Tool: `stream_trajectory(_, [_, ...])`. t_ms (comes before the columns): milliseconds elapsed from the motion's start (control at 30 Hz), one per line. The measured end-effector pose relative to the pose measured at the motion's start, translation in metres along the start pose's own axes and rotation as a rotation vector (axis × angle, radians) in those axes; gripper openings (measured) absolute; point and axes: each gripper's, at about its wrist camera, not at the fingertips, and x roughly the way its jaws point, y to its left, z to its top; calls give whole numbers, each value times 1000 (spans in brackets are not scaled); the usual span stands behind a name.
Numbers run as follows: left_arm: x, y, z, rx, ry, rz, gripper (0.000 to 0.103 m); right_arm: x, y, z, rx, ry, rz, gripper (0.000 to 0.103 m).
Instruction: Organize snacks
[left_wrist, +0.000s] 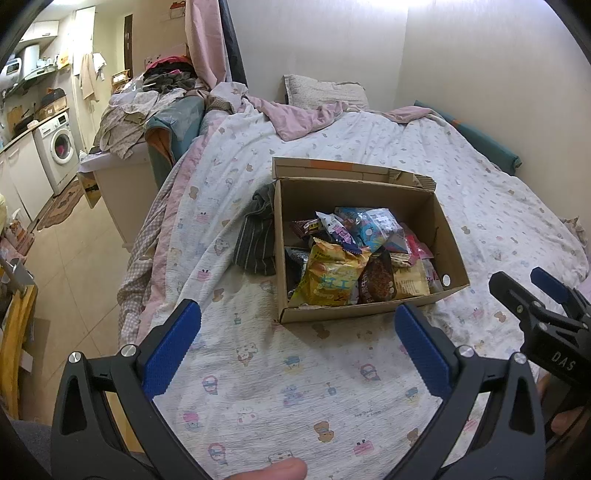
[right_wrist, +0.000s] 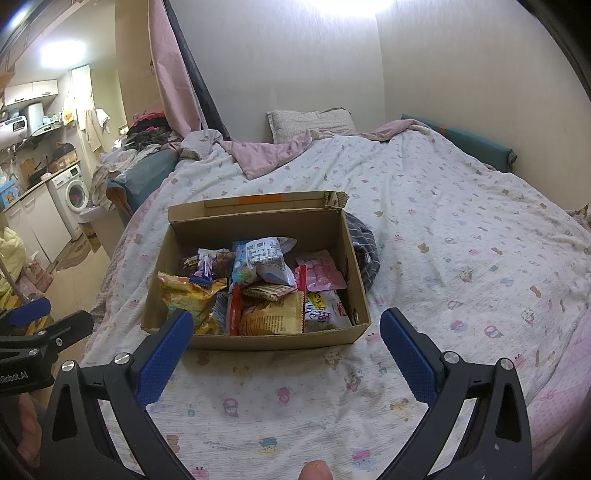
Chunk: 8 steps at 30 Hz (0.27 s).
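An open cardboard box (left_wrist: 448, 236) (right_wrist: 258, 341) sits on the bed, filled with several snack packets: a yellow chip bag (left_wrist: 330, 278) (right_wrist: 192, 297), a light-blue packet (left_wrist: 373, 227) (right_wrist: 258, 258), a pink packet (right_wrist: 321, 271), a tan packet (right_wrist: 275, 317). My left gripper (left_wrist: 297, 345) is open and empty, in front of the box. My right gripper (right_wrist: 286, 349) is open and empty, just short of the box's near wall. The right gripper also shows at the left wrist view's right edge (left_wrist: 532, 288); the left gripper shows at the right wrist view's left edge (right_wrist: 48, 319).
A dark striped cloth (left_wrist: 256, 236) (right_wrist: 364, 251) lies against the box's far side. The bed has a printed white cover (left_wrist: 295, 387), a pink blanket (left_wrist: 303, 118) and a pillow (right_wrist: 310, 123). Clothes (left_wrist: 147, 103), a washing machine (left_wrist: 59, 146) and tiled floor lie left.
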Motion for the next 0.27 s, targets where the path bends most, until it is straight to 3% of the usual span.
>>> stream_trajectory(267, [1, 2, -1, -13, 11, -13, 103, 0, 0, 0, -4, 1, 1, 103])
